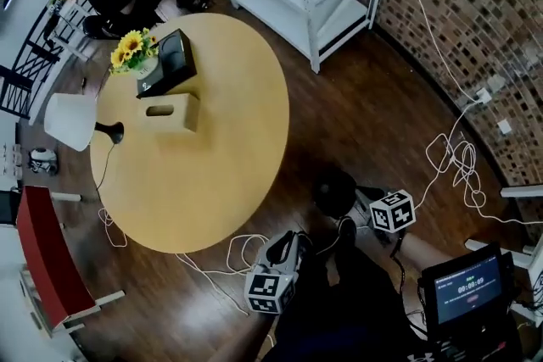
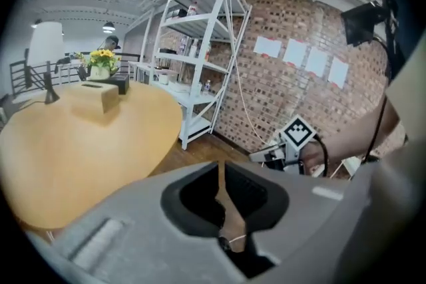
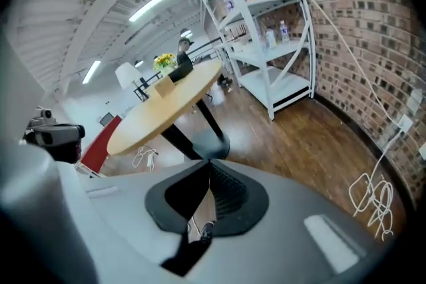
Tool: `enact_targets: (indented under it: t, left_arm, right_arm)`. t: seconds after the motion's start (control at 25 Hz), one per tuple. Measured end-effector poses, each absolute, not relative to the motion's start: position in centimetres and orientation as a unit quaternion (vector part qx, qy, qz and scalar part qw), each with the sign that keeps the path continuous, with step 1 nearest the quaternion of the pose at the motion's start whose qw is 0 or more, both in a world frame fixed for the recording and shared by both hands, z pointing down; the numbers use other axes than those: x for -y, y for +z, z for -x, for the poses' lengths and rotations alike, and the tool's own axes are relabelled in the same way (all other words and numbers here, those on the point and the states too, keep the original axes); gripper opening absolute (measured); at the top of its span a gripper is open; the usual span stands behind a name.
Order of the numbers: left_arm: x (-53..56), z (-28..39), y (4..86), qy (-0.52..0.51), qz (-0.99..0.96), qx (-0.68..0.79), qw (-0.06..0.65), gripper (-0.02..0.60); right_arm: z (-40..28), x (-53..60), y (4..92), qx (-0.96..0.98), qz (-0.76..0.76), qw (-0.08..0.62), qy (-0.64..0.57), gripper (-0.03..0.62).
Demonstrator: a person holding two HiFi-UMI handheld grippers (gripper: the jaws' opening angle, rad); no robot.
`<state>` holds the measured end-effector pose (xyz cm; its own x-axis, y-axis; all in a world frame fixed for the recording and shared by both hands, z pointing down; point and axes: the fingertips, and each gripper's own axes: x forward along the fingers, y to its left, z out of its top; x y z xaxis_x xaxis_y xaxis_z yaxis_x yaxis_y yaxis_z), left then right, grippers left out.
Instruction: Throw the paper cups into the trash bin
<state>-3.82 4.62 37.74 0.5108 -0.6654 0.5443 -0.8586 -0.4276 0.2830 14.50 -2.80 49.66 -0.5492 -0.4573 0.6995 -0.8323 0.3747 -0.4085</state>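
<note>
While both claws hang low over the dark brown wood floor [image 1: 356, 114], the left claw [image 2: 219, 176] is clenched, its jaws pressed together with nothing between them. The right claw [image 3: 208, 173] is clenched tight too, and empty. The round black trash bin [image 1: 333, 191] sits on the floor just in front of the right claw's tips. The round yellow wooden table [image 1: 212, 182] stands farther ahead of both claws.

Head cam's way up high, staring almost straight down at the round light-wood table [image 1: 204, 165]. Cam on the left gripper [image 2: 220, 176] sits low by the table edge, facing the white metal shelf rack [image 2: 206, 43]; right gripper [image 3: 210, 166] cam's further back, same table and rack too.
</note>
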Motion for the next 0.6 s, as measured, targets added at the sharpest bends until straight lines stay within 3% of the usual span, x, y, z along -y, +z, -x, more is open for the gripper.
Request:
enact_targets:
  t: [0.36,0.6]
  left_arm:
    - [-1.8,7.8,26.2,0.142,-0.825,0.516,0.179,0.025]
    - [-1.0,8.5,21.7,0.091,-0.835,0.511,0.182,0.020]
  right_arm:
    - [-13.6,1.5,31.5,0.828,-0.440,0.134,0.319,0.012]
    - [-10.5,2.1,24.2,0.850,-0.455,0.060,0.260,0.012]
